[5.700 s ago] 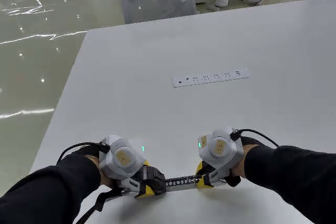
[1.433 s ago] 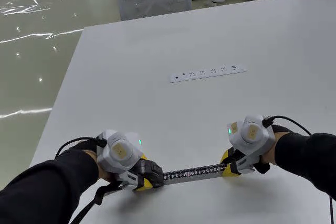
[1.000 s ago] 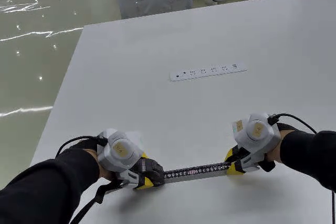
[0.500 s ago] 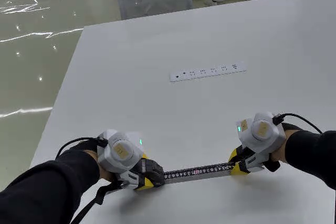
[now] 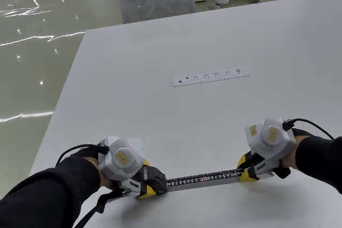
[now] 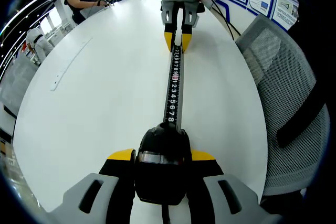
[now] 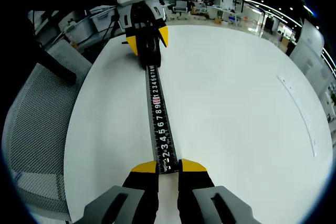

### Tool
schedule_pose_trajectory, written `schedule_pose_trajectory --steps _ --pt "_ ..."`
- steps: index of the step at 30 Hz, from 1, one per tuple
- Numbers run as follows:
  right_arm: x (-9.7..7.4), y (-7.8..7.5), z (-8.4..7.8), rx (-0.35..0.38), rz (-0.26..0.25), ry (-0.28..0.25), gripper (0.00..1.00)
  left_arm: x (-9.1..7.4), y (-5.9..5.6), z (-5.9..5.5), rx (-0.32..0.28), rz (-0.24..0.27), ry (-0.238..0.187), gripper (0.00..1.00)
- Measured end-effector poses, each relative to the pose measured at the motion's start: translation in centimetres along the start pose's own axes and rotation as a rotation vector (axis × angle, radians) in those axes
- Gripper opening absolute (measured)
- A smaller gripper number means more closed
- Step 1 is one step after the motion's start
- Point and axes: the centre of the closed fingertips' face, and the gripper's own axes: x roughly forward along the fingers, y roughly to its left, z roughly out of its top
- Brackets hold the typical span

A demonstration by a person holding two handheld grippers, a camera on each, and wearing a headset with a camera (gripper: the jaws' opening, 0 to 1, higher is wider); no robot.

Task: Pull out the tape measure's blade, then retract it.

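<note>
Now the left tool (image 5: 145,181) is clamped around the tape measure's black case (image 6: 160,166) near the worktop's (image 5: 187,121) near edge. The right tool (image 7: 168,167) pinches the tip of the blade (image 5: 203,178), stretched flat between them. Thin, springy steel, probably sharp-edged, it seems best held by its end.

The right tongs (image 5: 245,170) have drawn further right — more blade (image 5: 203,179) is out.

I see the black case (image 5: 152,179) at left w/ blade (image 5: 203,178) drawn out straight to the right, dark w/ white digits facing up, approx level.
</note>
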Motion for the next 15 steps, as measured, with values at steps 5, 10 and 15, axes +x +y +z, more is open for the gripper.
schedule_pose_trajectory --steps 5,10,15 --pt "-0.18 -0.11 -0.35 0.004 -0.003 0.001 0.08 0.01 0.02 0.00 0.000 -0.002 0.000 0.32" --pt "-0.34 -0.14 -0.58 0.005 -0.001 0.006 0.08 0.01 0.01 0.00 0.001 0.000 0.001 0.32" --pt "-0.53 -0.17 -0.81 0.009 -0.003 0.008 0.08 0.04 0.03 0.02 0.000 0.001 -0.001 0.32"
